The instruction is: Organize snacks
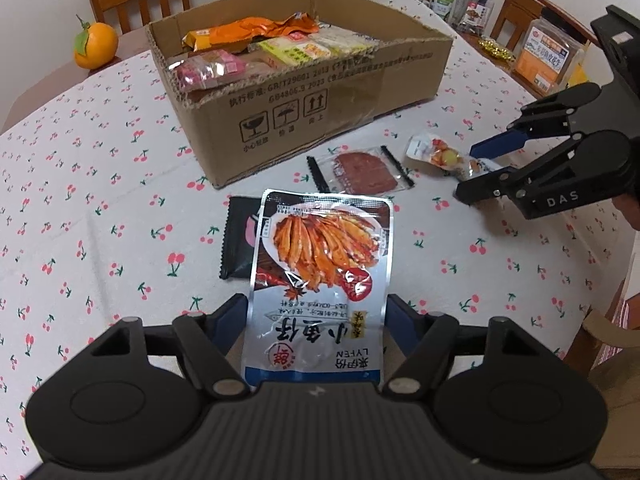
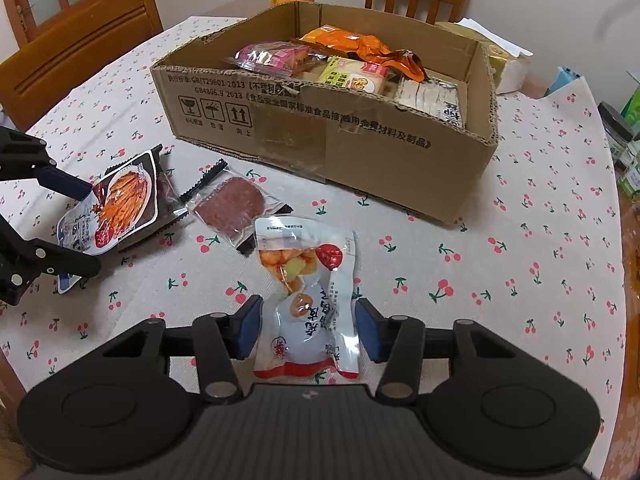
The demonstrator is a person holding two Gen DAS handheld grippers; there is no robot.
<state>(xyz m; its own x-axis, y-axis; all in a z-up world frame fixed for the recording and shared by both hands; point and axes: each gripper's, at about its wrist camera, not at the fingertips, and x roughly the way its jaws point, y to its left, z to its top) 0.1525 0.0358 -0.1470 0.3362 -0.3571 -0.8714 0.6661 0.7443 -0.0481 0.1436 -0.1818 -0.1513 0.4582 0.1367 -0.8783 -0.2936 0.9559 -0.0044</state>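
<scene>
My left gripper (image 1: 316, 320) straddles a silver fish-snack packet (image 1: 320, 280); its blue pads stand at the packet's two side edges, and contact is unclear. It also shows in the right wrist view (image 2: 116, 208). A black packet (image 1: 236, 240) lies partly under it. My right gripper (image 2: 306, 330) is open around a white packet with orange pieces (image 2: 308, 296), pads apart from it. A clear packet with a reddish slice (image 2: 234, 204) lies between the two. The cardboard box (image 1: 320, 92) holds several snack packets.
The table has a cherry-print cloth (image 1: 100, 200). An orange (image 1: 96, 44) sits at the far left behind the box. Jars (image 1: 476, 0) and a snack tub (image 1: 544, 56) stand at the far right. Wooden chairs surround the table.
</scene>
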